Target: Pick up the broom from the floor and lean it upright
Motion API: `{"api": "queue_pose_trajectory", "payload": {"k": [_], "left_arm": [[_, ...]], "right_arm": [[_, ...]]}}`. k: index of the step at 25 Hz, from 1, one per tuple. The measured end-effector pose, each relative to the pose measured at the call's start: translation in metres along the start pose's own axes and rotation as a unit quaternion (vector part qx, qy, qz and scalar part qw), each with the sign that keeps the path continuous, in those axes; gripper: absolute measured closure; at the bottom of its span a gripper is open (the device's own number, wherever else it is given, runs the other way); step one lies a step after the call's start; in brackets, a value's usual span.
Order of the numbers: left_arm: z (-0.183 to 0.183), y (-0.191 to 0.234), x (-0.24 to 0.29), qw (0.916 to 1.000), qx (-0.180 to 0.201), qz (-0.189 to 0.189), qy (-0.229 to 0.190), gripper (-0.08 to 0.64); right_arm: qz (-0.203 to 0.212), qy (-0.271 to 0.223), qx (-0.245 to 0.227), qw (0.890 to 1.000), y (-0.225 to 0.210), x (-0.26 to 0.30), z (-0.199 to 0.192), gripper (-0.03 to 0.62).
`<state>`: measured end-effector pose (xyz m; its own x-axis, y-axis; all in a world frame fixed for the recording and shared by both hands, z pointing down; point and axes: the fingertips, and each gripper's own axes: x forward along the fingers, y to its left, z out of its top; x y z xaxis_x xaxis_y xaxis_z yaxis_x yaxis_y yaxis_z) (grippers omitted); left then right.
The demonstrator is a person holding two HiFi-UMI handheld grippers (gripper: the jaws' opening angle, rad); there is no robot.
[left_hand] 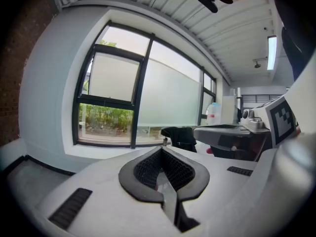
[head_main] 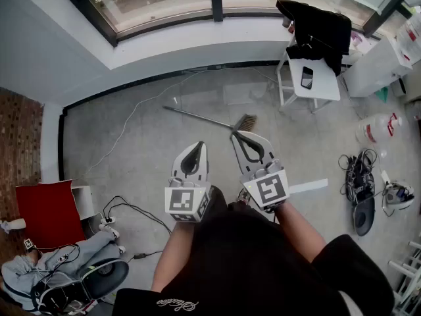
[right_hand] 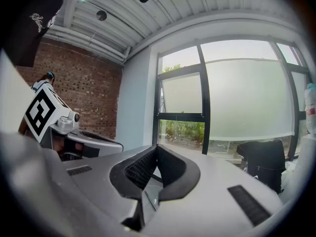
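Note:
The broom (head_main: pixel 200 116) lies flat on the grey floor, its thin handle running left and its tan bristle head (head_main: pixel 247 122) to the right, near the chair. Both grippers hang well above the floor in front of the person, pointing roughly level toward the window. My left gripper (head_main: pixel 200 144) (left_hand: pixel 164 147) is shut with nothing in its jaws. My right gripper (head_main: pixel 236 135) (right_hand: pixel 157 146) is also shut and empty; in the head view its tip overlaps the spot just below the bristle head. Neither gripper touches the broom.
A white chair (head_main: pixel 314 84) with a black garment (head_main: pixel 319 25) and a phone stands at the right. Cables (head_main: pixel 125 206) trail across the floor at the left. A red box (head_main: pixel 47 212), a water jug (head_main: pixel 378 128) and bags lie around. The window wall (head_main: pixel 164 51) is ahead.

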<state>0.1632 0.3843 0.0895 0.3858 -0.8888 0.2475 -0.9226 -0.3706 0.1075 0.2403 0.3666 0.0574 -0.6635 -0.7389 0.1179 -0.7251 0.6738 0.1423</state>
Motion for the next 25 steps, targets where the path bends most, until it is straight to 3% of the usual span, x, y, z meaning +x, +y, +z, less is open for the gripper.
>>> {"api": "queue_pose_trajectory", "payload": {"k": [9, 17, 25], "left_arm": [[-0.003, 0.062, 0.007, 0.9999, 0.0, -0.002, 0.01, 0.558], [-0.012, 0.129, 0.009, 0.9996, -0.008, -0.017, 0.019, 0.558], [-0.022, 0.155, 0.02, 0.9987, -0.022, -0.033, 0.031, 0.558]], "right_arm": [[-0.003, 0.013, 0.007, 1.0, 0.019, 0.06, 0.0, 0.584], [-0.038, 0.052, 0.009, 0.998, 0.028, 0.103, -0.014, 0.584], [-0.058, 0.098, 0.02, 0.993, 0.03, 0.121, -0.023, 0.584]]}}
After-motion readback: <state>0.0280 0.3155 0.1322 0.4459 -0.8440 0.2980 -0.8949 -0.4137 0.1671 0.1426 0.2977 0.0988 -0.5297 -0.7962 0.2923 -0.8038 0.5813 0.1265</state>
